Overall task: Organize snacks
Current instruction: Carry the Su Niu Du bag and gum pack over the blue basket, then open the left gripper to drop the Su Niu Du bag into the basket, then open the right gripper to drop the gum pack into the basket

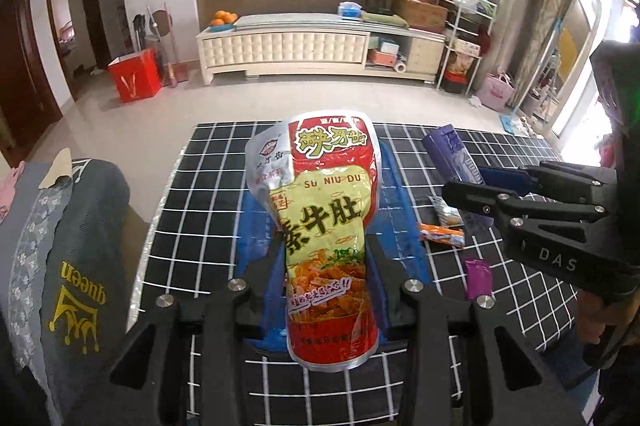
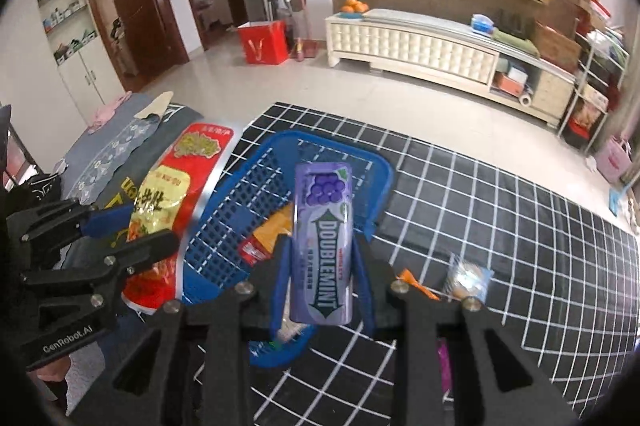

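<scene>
My left gripper (image 1: 326, 258) is shut on a red and yellow snack pouch (image 1: 324, 209), held upright above the blue basket (image 1: 404, 201). My right gripper (image 2: 322, 266) is shut on a purple Doublemint gum pack (image 2: 323, 246), held over the same blue basket (image 2: 240, 218). Inside the basket lie an orange packet (image 2: 274, 226) and a red packet (image 2: 252, 250). In the left wrist view the right gripper (image 1: 472, 193) and the gum pack (image 1: 452, 153) show at the right. In the right wrist view the left gripper (image 2: 132, 226) and the pouch (image 2: 176, 181) show at the left.
A black and white checked cloth (image 2: 500, 226) covers the table. Loose on it are an orange stick packet (image 1: 440, 234), a purple wrapper (image 1: 478, 278) and a clear wrapped biscuit (image 2: 466, 280). A grey garment (image 1: 80, 266) lies left of the table.
</scene>
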A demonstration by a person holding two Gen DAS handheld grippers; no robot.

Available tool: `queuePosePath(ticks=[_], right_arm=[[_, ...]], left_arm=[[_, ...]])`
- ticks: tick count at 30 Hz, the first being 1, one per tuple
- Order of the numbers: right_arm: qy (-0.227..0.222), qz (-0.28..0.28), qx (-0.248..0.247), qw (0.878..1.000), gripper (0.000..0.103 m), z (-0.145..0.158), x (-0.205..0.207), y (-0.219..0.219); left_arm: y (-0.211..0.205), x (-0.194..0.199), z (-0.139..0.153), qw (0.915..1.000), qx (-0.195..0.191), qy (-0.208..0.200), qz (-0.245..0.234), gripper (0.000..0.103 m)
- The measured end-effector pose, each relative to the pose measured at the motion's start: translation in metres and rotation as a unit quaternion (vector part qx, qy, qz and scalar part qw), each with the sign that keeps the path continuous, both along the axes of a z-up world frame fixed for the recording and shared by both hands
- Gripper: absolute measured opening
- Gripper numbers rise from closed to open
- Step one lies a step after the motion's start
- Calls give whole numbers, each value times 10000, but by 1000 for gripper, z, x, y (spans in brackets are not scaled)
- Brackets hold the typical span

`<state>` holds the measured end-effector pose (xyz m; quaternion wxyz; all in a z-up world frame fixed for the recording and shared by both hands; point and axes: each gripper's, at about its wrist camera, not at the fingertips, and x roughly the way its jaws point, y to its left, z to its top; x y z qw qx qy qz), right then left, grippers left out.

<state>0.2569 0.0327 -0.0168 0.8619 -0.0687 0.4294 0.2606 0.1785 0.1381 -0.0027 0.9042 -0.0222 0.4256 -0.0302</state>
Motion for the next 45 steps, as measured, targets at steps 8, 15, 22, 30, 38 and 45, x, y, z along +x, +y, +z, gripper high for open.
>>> queuePosePath(ticks=[8, 15, 22, 30, 38, 45], right_arm=[[315, 99, -52, 9994, 35, -14, 27, 30], [569, 50, -304, 9979, 35, -39, 58, 45], [825, 16, -565, 9950, 35, -63, 77, 51], [891, -208, -860, 9921, 36, -74, 90, 53], [424, -269, -1009, 9936, 82, -55, 76, 48], [430, -416, -655, 9961, 84, -30, 51, 18]], left_arm=[[22, 31, -12, 9998, -113, 154, 97, 35], [28, 66, -39, 9988, -214, 450, -26, 35], [31, 94, -61, 9965, -354, 747, -83, 37], [23, 99, -66, 9973, -217, 629, -309, 56], [25, 94, -62, 9974, -362, 578, -248, 61], [16, 77, -49, 9974, -484, 469, -273, 65]])
